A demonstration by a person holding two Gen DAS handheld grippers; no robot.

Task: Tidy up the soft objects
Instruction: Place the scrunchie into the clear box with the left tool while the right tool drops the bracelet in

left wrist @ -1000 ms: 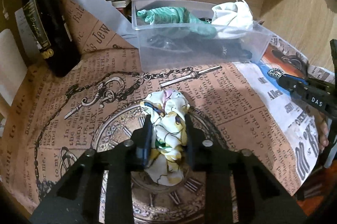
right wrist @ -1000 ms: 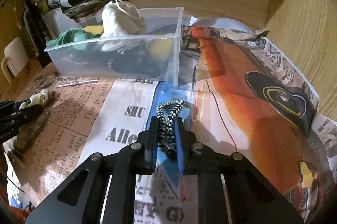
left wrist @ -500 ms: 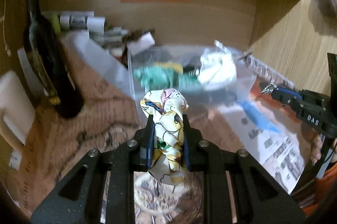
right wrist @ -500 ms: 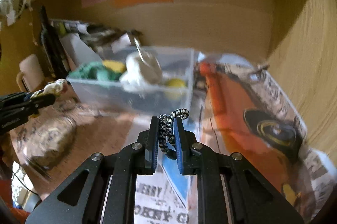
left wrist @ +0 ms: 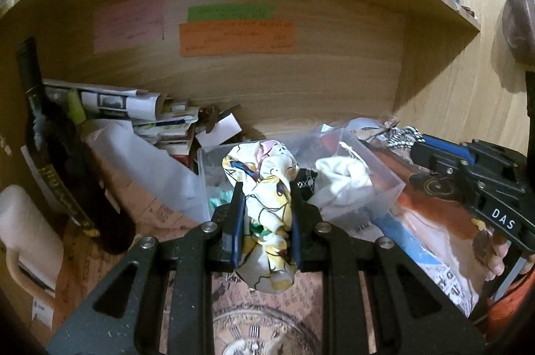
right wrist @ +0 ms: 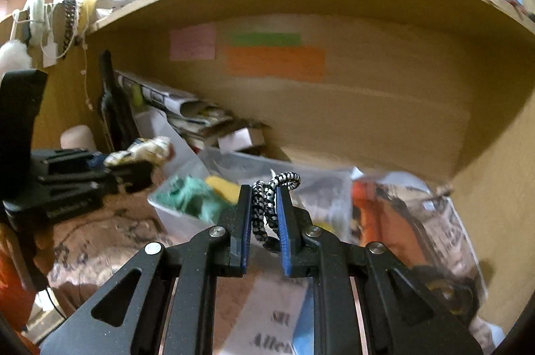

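Observation:
My left gripper [left wrist: 265, 188] is shut on a yellow and white patterned cloth scrunchie [left wrist: 267, 188] and holds it in the air just in front of the clear plastic bin [left wrist: 384, 174]. My right gripper [right wrist: 263, 191] is shut on a black and white braided hair tie [right wrist: 271, 204], also lifted, in front of the same bin [right wrist: 174, 214]. The bin holds a white drawstring pouch [left wrist: 347, 181], a green cloth [right wrist: 190, 198] and a yellow item [right wrist: 222, 188]. The right gripper also shows in the left wrist view [left wrist: 404, 137], the left one in the right wrist view [right wrist: 147, 164].
A dark wine bottle [left wrist: 57, 161] stands at the left by a pale mug [left wrist: 26, 238]. Rolled papers and magazines [left wrist: 133, 111] lie against the wooden back wall [left wrist: 301, 81]. Newspaper sheets [left wrist: 431, 258] cover the table. A wooden side wall [right wrist: 501, 188] closes the right.
Both grippers have lifted off the table with their items and moved closer to the bin. The views now tilt up toward the back wall and shelf.

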